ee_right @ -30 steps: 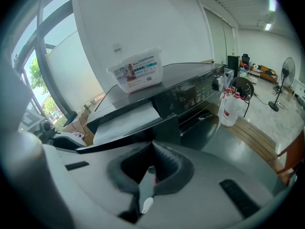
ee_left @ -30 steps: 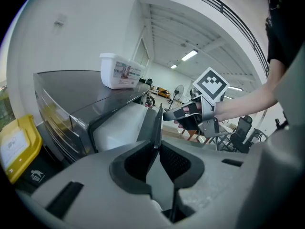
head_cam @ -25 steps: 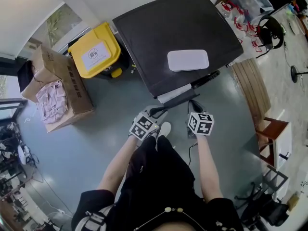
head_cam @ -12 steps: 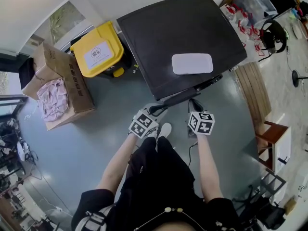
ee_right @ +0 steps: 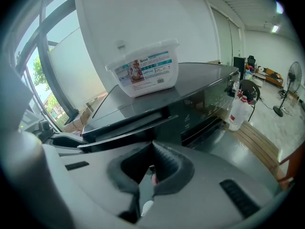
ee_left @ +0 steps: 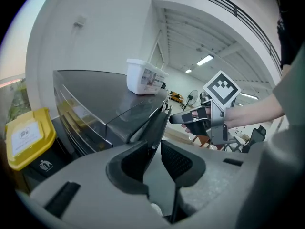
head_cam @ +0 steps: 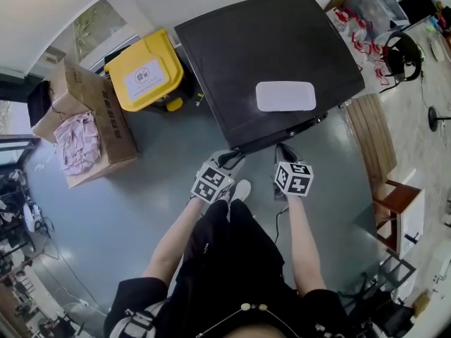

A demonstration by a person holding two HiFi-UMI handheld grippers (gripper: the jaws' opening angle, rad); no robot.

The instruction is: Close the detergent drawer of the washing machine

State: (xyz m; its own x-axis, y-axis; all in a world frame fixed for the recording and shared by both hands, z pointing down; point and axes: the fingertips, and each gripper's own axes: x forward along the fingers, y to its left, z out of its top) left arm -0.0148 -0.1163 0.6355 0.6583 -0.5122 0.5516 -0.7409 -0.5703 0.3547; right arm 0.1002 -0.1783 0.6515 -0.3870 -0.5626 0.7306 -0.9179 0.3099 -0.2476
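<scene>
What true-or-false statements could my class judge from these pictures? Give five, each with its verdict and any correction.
1. A white tub stands on top of the washing machine. True.
2. The bin beside the machine has a red lid. False: the lid is yellow.
3. The right gripper has its jaws wide apart. False: they are together.
4. The cardboard box holds pale cloth. True.
5. The detergent drawer is pulled fully out. False: it is almost in.
</scene>
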